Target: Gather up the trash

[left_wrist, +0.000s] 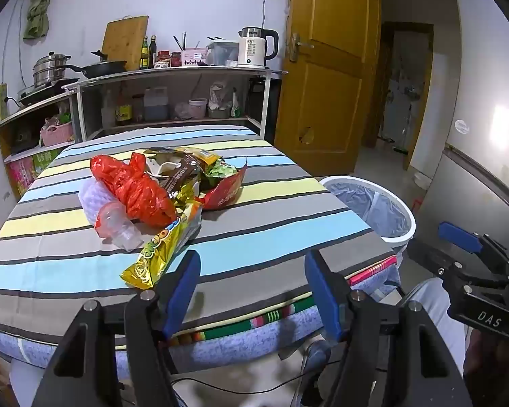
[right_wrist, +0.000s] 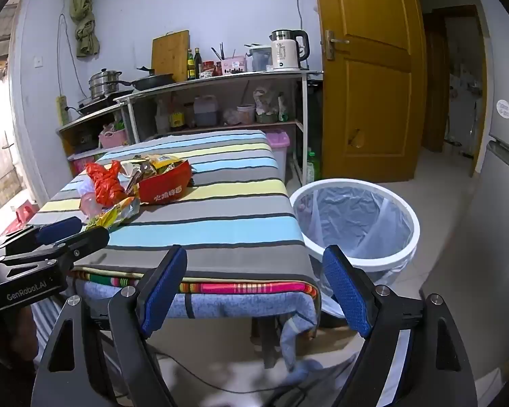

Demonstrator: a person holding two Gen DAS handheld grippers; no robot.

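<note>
While both jaws stand wide and empty, the left gripper [left_wrist: 251, 271], marked "GenRobot.AI", and right gripper [right_wrist: 254, 268] hover off the table's [left_wrist: 271, 203] near edge. Trash [left_wrist: 159, 183], including a red wrapper [right_wrist: 166, 186] with Chinese characters, lies piled mid-table; the lined bin [right_wrist: 356, 217] stands on open floor beside the table's right edge.

On the striped table [left_wrist: 254, 237]: one red plastic bag [left_wrist: 132, 186], one clear plastic bottle [left_wrist: 118, 225], one gold snack wrapper [left_wrist: 159, 251], one red snack bag [right_wrist: 166, 186]. Beside it, one white trash bin [right_wrist: 356, 220]. Two open grippers: left gripper [left_wrist: 251, 271], right gripper [right_wrist: 254, 271].
</note>
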